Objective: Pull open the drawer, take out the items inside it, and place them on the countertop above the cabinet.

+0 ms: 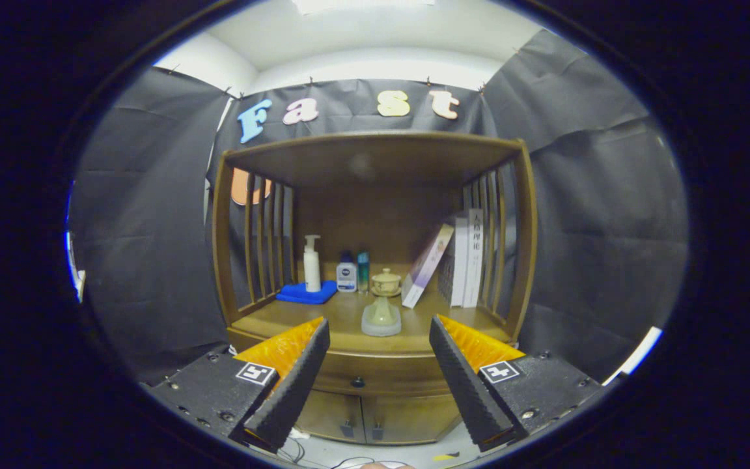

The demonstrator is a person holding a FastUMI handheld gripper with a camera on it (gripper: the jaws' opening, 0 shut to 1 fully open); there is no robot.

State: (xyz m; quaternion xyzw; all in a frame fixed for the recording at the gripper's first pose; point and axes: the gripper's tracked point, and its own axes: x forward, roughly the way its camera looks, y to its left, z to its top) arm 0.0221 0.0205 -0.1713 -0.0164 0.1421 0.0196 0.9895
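While you held the gripper (379, 371) well back from the cabinet (375, 273), its 2 fingers (297, 378) stood spread wide with nothing between them, pointing at the cabinet's lower front. The drawer (375, 376) sat flush and closed just under the desk (342, 322), its small dark knob (357, 382) lying between the fingers and beyond their tips, with 2 little doors (365, 417) below it. On the desk you had a pale dish with a cone-shaped piece (381, 317) near the front edge, a lidded cup (386, 282) behind it, a pump bottle (312, 264) on a blue cloth (306, 293), 2 small bottles (353, 271), and some books (459, 260) leaning at the right. Whether any of those came out of the drawer could not be told, and what lay inside it was hidden. So the scene would have fitted 2 stages: an approach to a drawer waiting to be pulled, or a withdrawal from one emptied and pushed shut. If it was the approach, my judgement is that you needed to close in on the knob, centre it between the fingers, pinch it and draw straight back.
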